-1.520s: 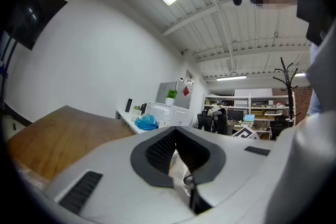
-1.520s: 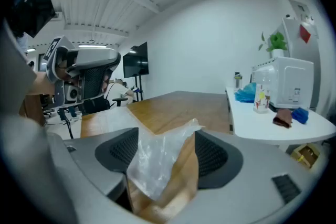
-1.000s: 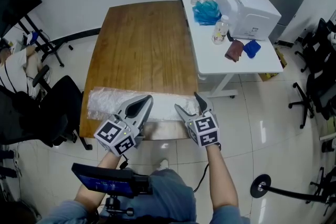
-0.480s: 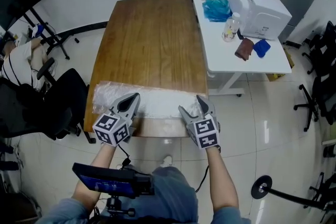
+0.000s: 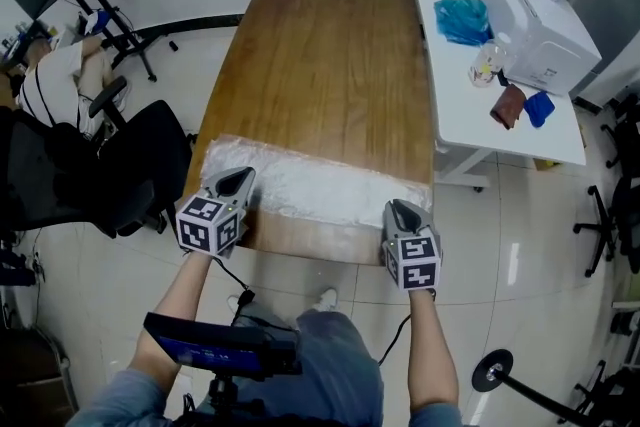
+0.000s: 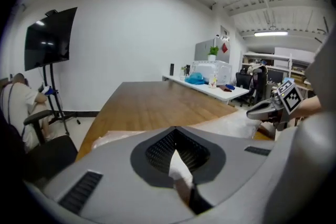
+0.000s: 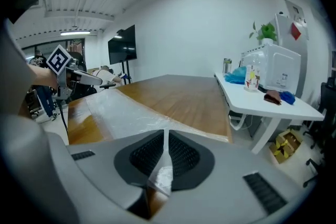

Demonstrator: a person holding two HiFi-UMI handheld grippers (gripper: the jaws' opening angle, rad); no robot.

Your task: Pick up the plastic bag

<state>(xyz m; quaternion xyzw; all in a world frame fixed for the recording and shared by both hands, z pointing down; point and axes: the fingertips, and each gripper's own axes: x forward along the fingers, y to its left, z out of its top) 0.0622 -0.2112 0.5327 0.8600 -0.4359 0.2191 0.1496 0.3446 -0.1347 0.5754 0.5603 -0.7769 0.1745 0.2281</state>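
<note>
A long clear plastic bag lies flat across the near end of the wooden table. My left gripper is at the bag's left end, shut, with a fold of white film pinched between its pads. At the bag's right near corner, my right gripper has its jaws closing, and a strip of film is squeezed between them. In the right gripper view the bag stretches away to the left gripper. In the left gripper view, the bag runs to the right gripper.
A white side table stands to the right with a white machine, a blue bundle, a bottle and cloths on it. A black office chair is close to the table's left side. A person sits at far left.
Both grippers' jaws went from open to closed on the bag's near edge. The hands drew back a little toward the table's near edge, and the head view shifted.
</note>
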